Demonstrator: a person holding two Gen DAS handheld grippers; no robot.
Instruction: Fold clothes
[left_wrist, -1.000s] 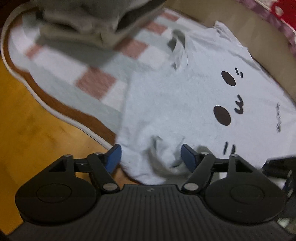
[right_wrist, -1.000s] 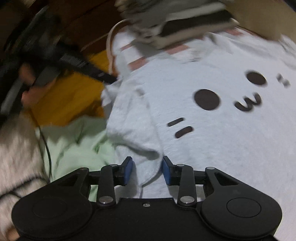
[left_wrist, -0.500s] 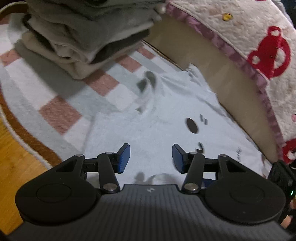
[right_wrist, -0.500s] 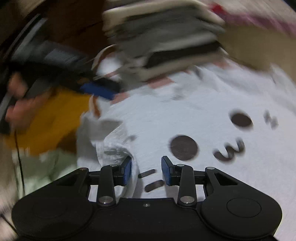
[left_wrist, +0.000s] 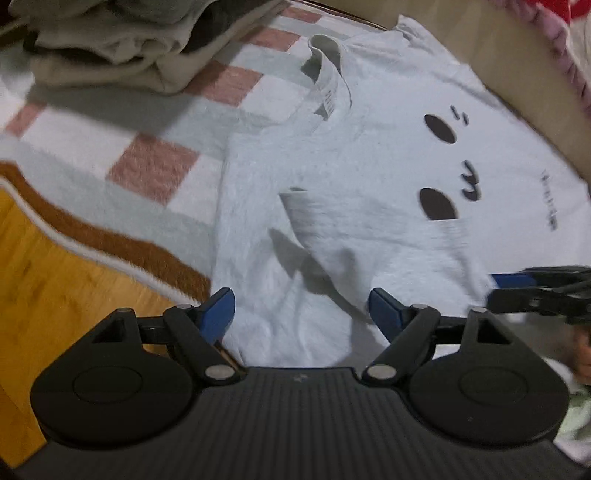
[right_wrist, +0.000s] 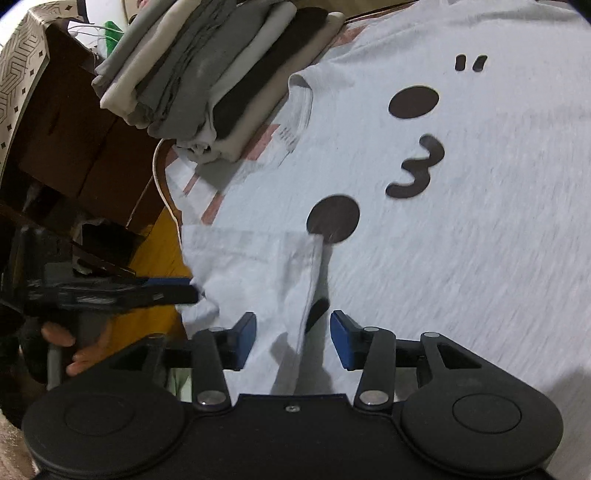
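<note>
Left tool (left_wrist: 301, 310) opens over folded T-shirt sleeve (left_wrist: 354, 251).

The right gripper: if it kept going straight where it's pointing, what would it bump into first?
Most likely the folded-over sleeve flap of the white T-shirt. The flap lies loose between the opening jaws of the right gripper, right ahead. Exact depth is hard to judge.

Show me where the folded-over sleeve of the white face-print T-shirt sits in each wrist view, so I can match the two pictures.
Left wrist view: the folded-over sleeve lies centre, above the open left gripper, below-left of the lower dark oval.
Right wrist view: the sleeve lies centre-left, running down between the right gripper pads, whose jaws are opening.
Shared landmark: the stack of folded clothes, upper left in both.
</note>
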